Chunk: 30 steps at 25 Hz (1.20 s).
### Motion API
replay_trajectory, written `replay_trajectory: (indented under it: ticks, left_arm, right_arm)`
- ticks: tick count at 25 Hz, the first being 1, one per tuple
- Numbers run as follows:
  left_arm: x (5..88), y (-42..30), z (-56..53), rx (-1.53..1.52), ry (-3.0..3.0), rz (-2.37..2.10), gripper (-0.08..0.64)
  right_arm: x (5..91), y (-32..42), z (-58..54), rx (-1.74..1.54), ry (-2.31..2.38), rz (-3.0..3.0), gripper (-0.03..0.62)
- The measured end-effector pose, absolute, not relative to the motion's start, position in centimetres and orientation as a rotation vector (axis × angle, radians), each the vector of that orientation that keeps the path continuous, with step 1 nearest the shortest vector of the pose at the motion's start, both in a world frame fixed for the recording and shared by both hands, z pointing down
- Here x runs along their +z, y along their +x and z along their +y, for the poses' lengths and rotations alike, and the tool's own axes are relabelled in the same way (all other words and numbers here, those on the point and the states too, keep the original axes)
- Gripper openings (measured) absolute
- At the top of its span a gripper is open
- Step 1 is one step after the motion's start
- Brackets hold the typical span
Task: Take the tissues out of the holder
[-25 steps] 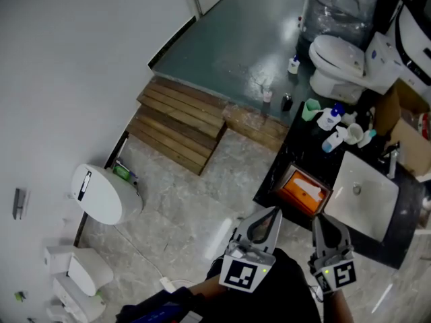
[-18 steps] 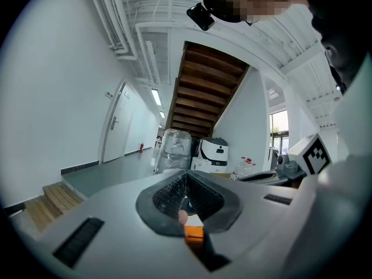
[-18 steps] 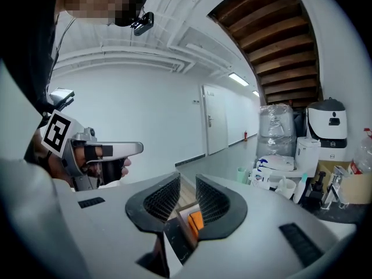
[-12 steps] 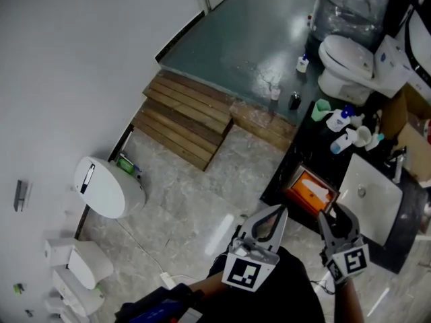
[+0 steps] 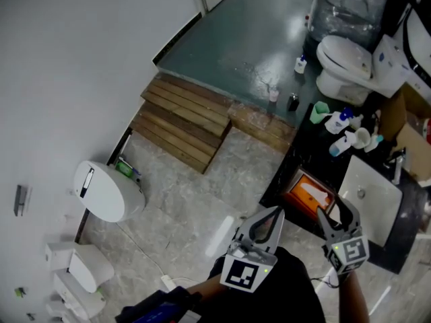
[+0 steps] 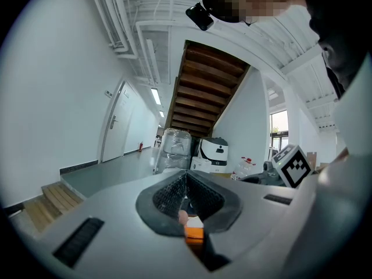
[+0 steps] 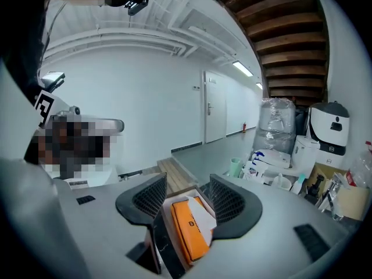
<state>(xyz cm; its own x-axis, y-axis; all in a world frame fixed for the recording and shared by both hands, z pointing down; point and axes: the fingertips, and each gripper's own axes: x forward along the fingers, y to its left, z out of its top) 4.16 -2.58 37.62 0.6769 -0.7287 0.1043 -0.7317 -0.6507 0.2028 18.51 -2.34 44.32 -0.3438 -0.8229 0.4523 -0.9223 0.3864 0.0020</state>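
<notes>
Jaws just opening on right gripper (image 7: 187, 185), empty; tissues (image 7: 189, 231) beyond.

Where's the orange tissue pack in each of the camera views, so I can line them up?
Head view: orange tissue pack lower right, on the dark counter beside the sink.
Left gripper view: only a small orange patch low centre; cannot tell if it is the pack.
Right gripper view: low centre.
Shared landmark: the plastic-wrapped bundle, in all three.
</notes>
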Motion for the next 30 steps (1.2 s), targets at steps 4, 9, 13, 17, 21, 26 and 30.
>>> replay_trajectory:
  ticks: [4,9,13,17,21,26,30]
  left_arm:
    - [37.7,4.3,-2.8,0.028,2.668,-1.169,-0.003]
    - [37.6,4.5,-2.9,0.036,2.671,-1.165,-0.003]
    - [37.8,4.3,-3.1,0.034,2.651,-1.175,-0.003]
    - [38.1,4.2,-3.3,0.037,2.631,-1.190,-0.003]
    - [38.2,4.1,-3.3,0.042,2.622,-1.200,-0.003]
    - [38.5,3.6,-3.3,0.041,2.602,-1.231,-0.003]
    - [38.8,3.0,-3.5,0.053,2.576,-1.252,-0.003]
  right_arm:
    - [45.3,18.4,-3.0,0.378,1.471,-2.298,0.216]
    - [47.1,19.1,-3.5,0.429,1.421,-2.263,0.239]
    - [48.1,19.5,-4.0,0.449,1.370,-2.224,0.261]
    - [49.8,19.9,-4.5,0.454,1.308,-2.224,0.270]
    - [51.9,20.0,-4.0,0.478,1.231,-2.207,0.268]
    - [53.7,19.9,-3.9,0.482,1.158,-2.193,0.268]
    - [55.1,20.0,-4.1,0.504,1.120,-2.175,0.268]
